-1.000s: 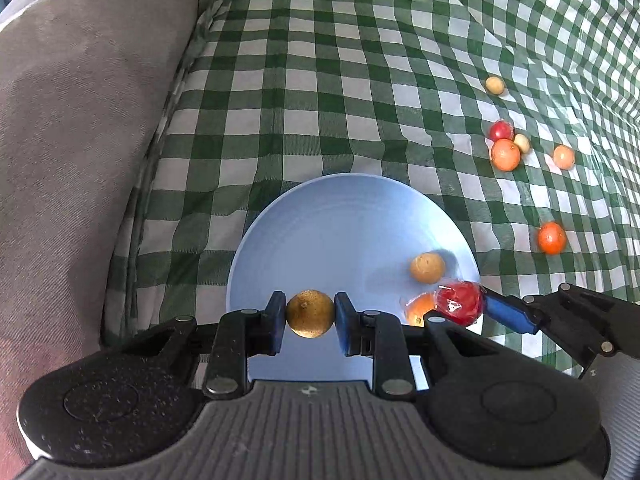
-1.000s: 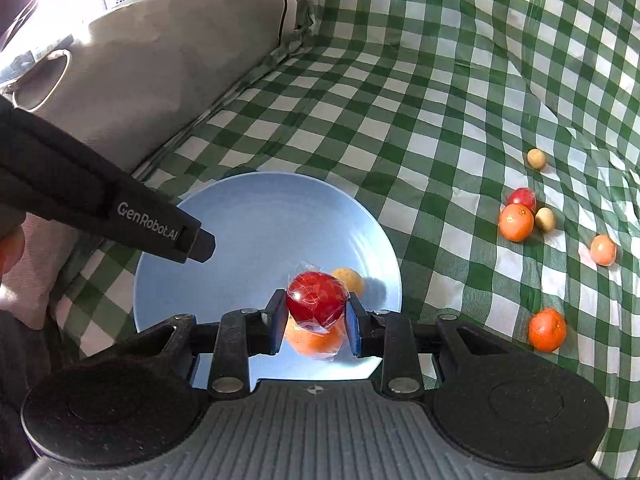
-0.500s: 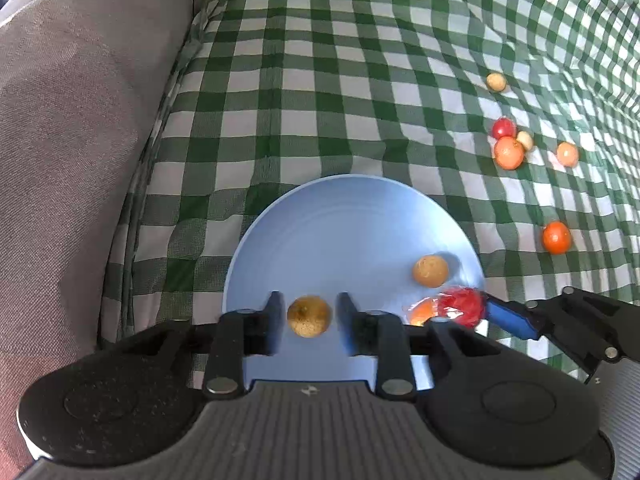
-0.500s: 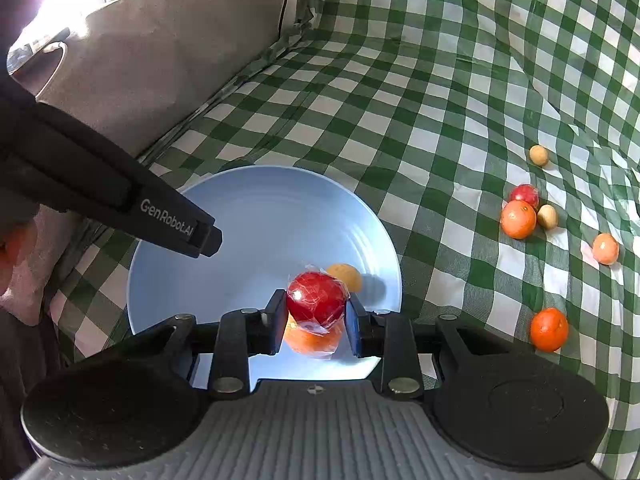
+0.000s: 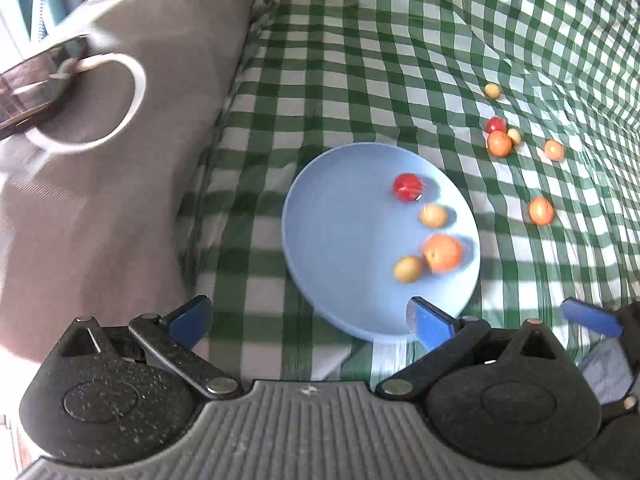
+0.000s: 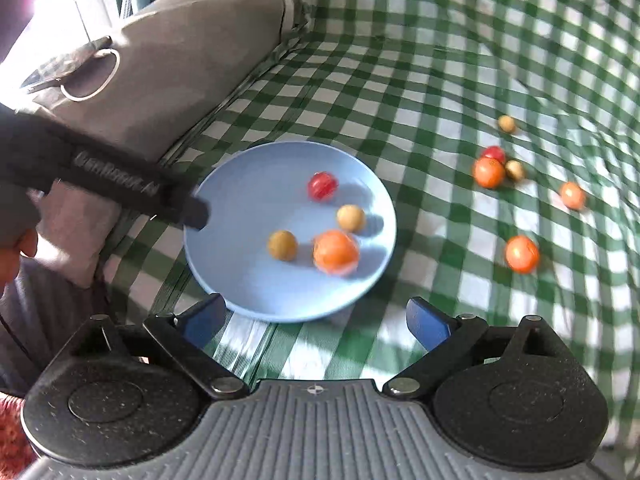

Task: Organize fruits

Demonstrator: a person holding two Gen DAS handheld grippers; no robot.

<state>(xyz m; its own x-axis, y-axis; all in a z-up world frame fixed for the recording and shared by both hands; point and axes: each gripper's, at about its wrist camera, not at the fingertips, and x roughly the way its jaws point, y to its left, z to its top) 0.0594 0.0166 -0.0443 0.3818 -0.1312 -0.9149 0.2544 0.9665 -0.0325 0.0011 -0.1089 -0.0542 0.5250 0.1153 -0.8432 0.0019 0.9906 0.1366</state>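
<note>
Four fruits are lying on the blue plate [image 5: 320, 240], both grippers opening wide and empty.
Only the right view is showing a hand [image 6: 16, 248]; the fruits [image 6: 335, 252] are sitting beyond the left gripper [image 5: 308, 316] and right gripper [image 6: 316, 320].

Smooth matt blue plate [image 5: 320, 216]; woven checked cloth [image 5: 360, 60], creased; grey coarse-weave cushion [image 5: 132, 200], upper left; red fruit [image 5: 407, 187] glossy.
</note>
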